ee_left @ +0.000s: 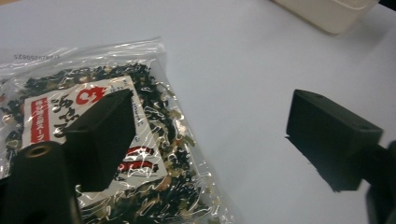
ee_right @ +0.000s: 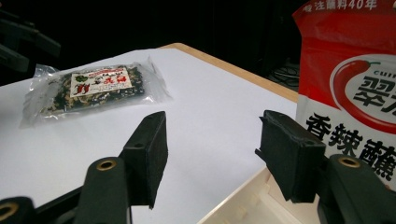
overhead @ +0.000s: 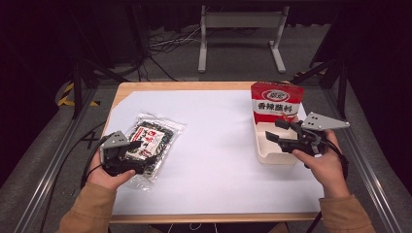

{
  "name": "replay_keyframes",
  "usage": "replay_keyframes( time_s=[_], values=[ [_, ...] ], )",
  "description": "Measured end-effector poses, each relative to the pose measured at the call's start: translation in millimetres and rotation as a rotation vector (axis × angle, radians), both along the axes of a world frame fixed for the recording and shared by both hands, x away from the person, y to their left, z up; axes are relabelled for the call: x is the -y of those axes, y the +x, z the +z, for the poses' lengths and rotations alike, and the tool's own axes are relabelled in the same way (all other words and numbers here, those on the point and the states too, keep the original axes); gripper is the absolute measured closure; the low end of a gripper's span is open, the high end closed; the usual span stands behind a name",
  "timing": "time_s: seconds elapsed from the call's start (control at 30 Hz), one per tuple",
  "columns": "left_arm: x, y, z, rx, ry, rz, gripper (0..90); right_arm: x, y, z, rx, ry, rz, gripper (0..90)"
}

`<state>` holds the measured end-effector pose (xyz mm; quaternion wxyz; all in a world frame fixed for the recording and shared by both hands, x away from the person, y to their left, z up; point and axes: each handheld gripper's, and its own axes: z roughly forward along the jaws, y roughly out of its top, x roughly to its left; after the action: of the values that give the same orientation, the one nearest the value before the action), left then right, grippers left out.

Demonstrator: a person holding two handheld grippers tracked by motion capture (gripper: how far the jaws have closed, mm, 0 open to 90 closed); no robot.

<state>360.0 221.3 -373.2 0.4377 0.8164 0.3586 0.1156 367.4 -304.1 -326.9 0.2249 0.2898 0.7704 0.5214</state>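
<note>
- On the red and white packet (ee_right: 355, 93) standing in the cream tray (overhead: 272, 154), you can read large black characters "香辣蘸料" across its white band in the high view.
- Near that packet's top edge, in the right gripper view, you see white print "注蘸料40年".
- Below that line, beside a red chilli drawing, stands "翠" in black and small letters that look like "cuih", cut off at the edge.
- On the clear bag (ee_left: 112, 154), lying well to the left of the tray, the white and red label carries print too blurred for you to read.

Bag (overhead: 150, 141) left; packet (overhead: 276, 103) in tray (overhead: 265, 154) right.
</note>
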Motion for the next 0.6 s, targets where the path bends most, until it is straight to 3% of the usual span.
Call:
replay_keyframes(
  time_s=[0.13,0.3,0.6],
  values=[
    [-6.6,7.6,2.4,0.005,0.037,-0.007,4.4,-0.4,-1.9,-4.6,-0.011,-0.011,0.001,42.1],
    [-20.4,19.5,5.0,-0.012,0.075,0.032,6.2,-2.1,-3.1,-9.3,-0.021,-0.021,0.001,42.6],
    [-52.1,35.5,0.3,-0.038,0.066,0.11,15.1,-6.9,-5.2,-10.7,-0.02,-0.029,0.011,42.9]
  ],
)
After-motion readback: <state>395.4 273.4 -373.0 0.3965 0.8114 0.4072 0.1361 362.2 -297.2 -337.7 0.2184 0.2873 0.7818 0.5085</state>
